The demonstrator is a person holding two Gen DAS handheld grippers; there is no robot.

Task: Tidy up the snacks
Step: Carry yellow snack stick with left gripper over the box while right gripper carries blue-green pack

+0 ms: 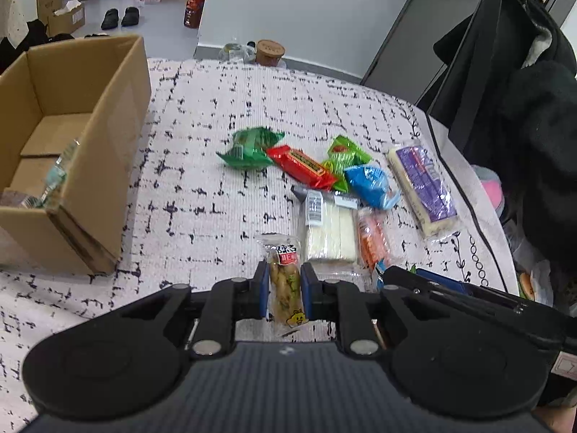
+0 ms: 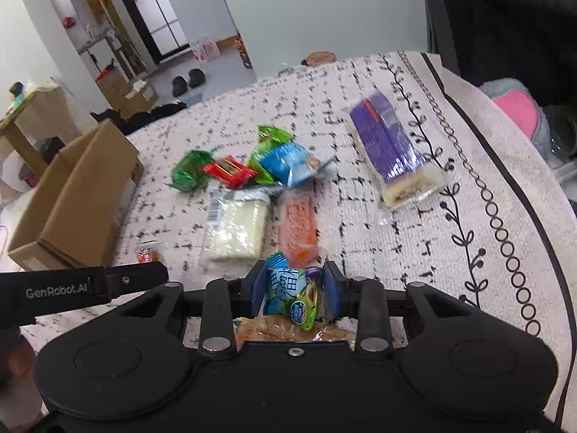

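Observation:
My left gripper [image 1: 285, 278] is shut on a clear-wrapped brown snack [image 1: 285, 252] with a red label, held a little above the patterned tablecloth [image 1: 202, 187]. My right gripper [image 2: 295, 281] is shut on a crumpled blue-and-green packet [image 2: 285, 288], its blue pads pressing both sides. Loose snacks lie ahead: a green packet [image 1: 249, 148], a red bar [image 1: 301, 166], a blue packet [image 1: 369, 184], a white wafer pack [image 1: 328, 227], an orange pack [image 1: 373, 240] and a long purple cake pack [image 1: 423, 187]. An open cardboard box [image 1: 104, 115] stands at the left.
The box holds a clear-wrapped item [image 1: 54, 176] against its near wall. A second orange-brown packet [image 2: 274, 328] lies under my right gripper. The left gripper's black arm [image 2: 72, 288] reaches in from the left in the right wrist view. A dark coat [image 1: 523, 108] hangs past the table's right edge.

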